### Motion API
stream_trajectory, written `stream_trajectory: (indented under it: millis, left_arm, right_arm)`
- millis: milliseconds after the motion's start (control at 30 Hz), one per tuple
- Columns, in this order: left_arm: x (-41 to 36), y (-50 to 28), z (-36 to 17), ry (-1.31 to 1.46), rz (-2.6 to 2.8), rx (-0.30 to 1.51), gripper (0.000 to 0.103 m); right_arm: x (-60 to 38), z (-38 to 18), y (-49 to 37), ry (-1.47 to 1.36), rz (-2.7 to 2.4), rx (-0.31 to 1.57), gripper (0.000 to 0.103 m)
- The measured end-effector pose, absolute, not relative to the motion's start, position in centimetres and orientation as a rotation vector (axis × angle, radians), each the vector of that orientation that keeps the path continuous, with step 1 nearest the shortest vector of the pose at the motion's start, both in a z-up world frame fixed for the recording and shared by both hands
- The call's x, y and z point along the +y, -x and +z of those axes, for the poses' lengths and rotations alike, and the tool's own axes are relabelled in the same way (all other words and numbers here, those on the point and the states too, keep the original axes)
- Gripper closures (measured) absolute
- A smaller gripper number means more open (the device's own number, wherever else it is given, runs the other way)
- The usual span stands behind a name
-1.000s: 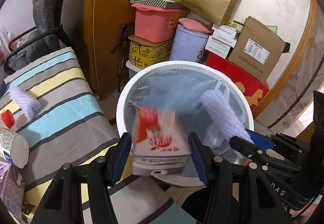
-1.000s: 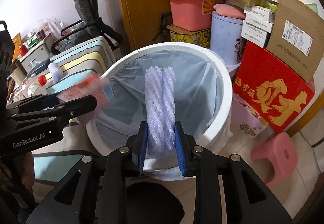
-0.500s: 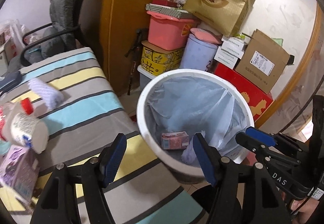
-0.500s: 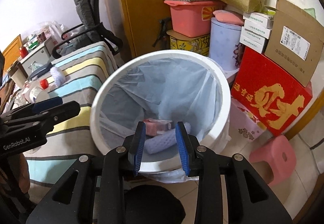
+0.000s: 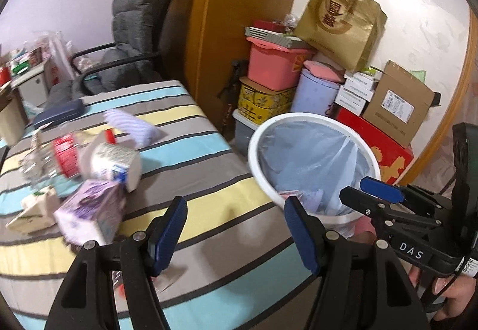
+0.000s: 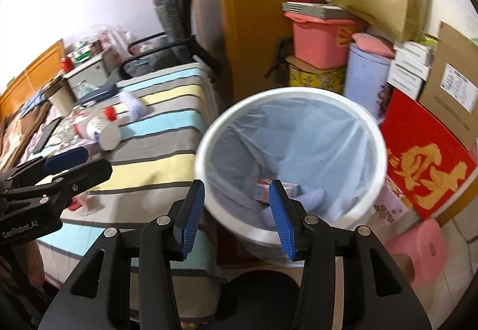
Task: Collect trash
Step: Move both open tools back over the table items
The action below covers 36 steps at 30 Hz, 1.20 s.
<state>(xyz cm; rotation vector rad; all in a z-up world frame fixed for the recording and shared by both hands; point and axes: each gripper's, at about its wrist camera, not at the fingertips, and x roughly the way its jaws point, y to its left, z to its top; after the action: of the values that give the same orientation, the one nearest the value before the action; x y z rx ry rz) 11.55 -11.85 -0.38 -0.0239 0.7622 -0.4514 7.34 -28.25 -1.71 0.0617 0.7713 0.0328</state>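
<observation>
The white trash bin (image 6: 379,156) with a clear liner stands beside the striped bed; it also shows in the left wrist view (image 5: 257,133). A pink carton (image 6: 264,186) and a lilac foam net (image 6: 312,198) lie at its bottom. My left gripper (image 5: 236,231) is open and empty over the bed's edge. My right gripper (image 6: 236,210) is open and empty at the bin's near rim. On the bed lie a foam net (image 5: 131,125), a white cup (image 5: 116,162), a red-capped bottle (image 5: 65,153), a purple carton (image 5: 92,213) and a beige carton (image 5: 34,207).
The striped bed (image 5: 209,180) fills the left. Behind the bin are a pink tub (image 5: 274,64), a lilac canister (image 5: 316,94), a red box (image 6: 424,162), cardboard boxes and a gold bag (image 5: 343,22). A grey chair (image 5: 131,40) stands behind the bed. A pink stool (image 6: 418,249) is at right.
Both grippers opened and dropped the pink carton and the foam net into the bin. Both views have since swung left towards the bed, and the bin now sits further right.
</observation>
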Motion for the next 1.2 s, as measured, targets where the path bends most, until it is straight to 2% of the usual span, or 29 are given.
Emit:
stream_trajectory:
  millis: [133,300,900,1200]
  left_arm:
    - [-9.5,-10.4,-0.5,0.040,-0.402,0.749,0.036]
    - [-6.7,-9.3,-0.8,0.059,-0.337,0.747,0.042]
    - [3.3,-6.7,-2.8,0.149,-0.124,0.778,0.042]
    - [5.8,-6.4,-2.9,0.181,-0.086,0.774,0.042]
  right_arm:
    - [-26.6,-1.7,-7.3,-0.050,0.103,0.767,0.056]
    - [-24.4,-2.2,-7.1,-0.043,0.176,0.783,0.056]
    - [-17.0,-3.6,-7.1,0.001,0.418,0.862,0.056]
    - [-13.6,-4.0,-8.0,-0.004,0.479,0.882,0.056]
